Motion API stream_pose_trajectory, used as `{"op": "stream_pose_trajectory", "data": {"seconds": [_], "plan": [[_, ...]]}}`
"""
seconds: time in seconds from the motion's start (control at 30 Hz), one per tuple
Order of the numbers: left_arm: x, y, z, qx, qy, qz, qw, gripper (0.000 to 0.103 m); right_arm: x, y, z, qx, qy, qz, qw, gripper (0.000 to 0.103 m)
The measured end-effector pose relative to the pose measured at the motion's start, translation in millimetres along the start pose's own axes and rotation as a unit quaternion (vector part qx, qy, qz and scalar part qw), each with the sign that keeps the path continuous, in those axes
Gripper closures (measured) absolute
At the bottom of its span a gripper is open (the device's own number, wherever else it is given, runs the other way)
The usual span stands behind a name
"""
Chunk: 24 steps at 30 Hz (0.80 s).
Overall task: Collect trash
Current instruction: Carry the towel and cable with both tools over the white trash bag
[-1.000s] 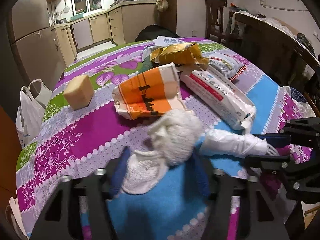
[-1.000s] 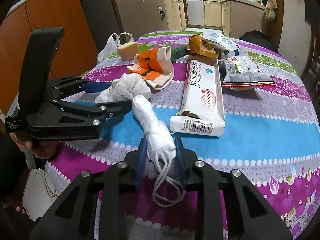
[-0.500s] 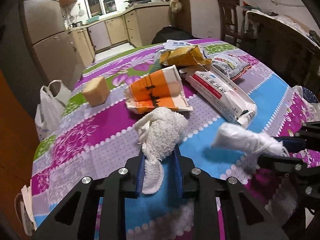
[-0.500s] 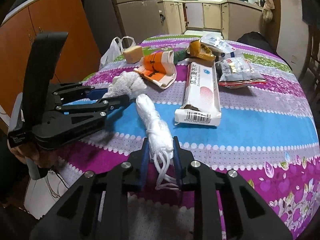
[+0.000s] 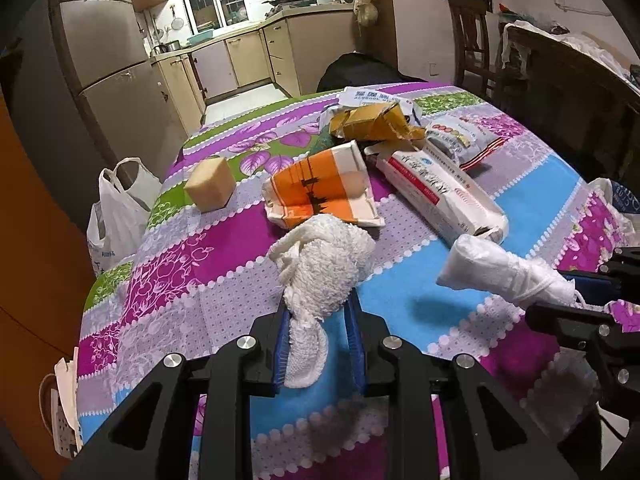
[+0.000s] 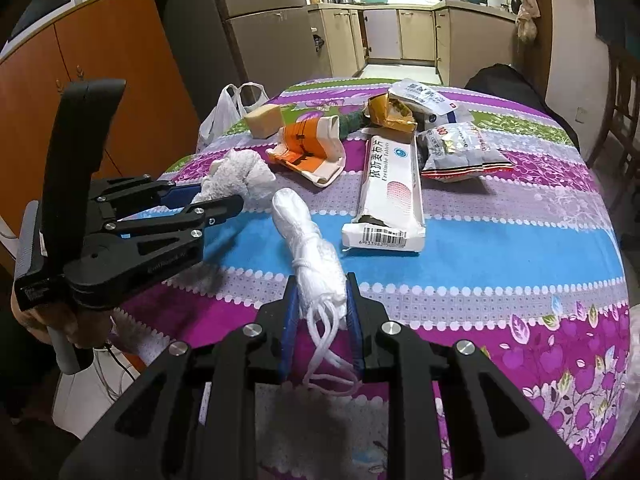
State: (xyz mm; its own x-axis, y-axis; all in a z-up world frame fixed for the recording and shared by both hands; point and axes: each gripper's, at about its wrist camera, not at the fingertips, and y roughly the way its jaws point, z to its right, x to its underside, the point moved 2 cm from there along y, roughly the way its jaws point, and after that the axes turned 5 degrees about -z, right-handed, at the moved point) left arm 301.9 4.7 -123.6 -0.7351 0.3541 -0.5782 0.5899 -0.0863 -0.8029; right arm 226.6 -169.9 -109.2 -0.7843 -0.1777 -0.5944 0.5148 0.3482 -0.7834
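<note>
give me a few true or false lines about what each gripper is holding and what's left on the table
1. The left gripper is shut on a fluffy white cloth. True.
2. The right gripper is empty. False: it is shut on a rolled white mask whose strings hang down.
3. Both held items are lifted off the tablecloth. True.
4. The long white tablet box is in the white plastic bag. False: the box lies on the table; the bag hangs beside the table's edge.
5. An orange and white carton lies on the table beyond the cloth. True.
</note>
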Motion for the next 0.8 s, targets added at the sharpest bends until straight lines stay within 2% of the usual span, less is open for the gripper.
{"op": "stream_pose_trajectory", "data": {"seconds": [0.37, 0.63, 0.8], "plan": [[-33, -18, 34, 0.034, 0.023, 0.021, 0.9989, 0.077, -14, -50, 32, 0.017, 0.024, 0.041, 0.999, 0.082], [-72, -36, 88, 0.082, 0.06, 0.047, 0.9937, 0.077, -19, -97, 67, 0.043, 0.048, 0.071, 0.995, 0.082], [-98, -47, 132, 0.112, 0.087, 0.062, 0.988, 0.077, -13, -133, 106, 0.077, 0.076, 0.085, 0.99, 0.082]]}}
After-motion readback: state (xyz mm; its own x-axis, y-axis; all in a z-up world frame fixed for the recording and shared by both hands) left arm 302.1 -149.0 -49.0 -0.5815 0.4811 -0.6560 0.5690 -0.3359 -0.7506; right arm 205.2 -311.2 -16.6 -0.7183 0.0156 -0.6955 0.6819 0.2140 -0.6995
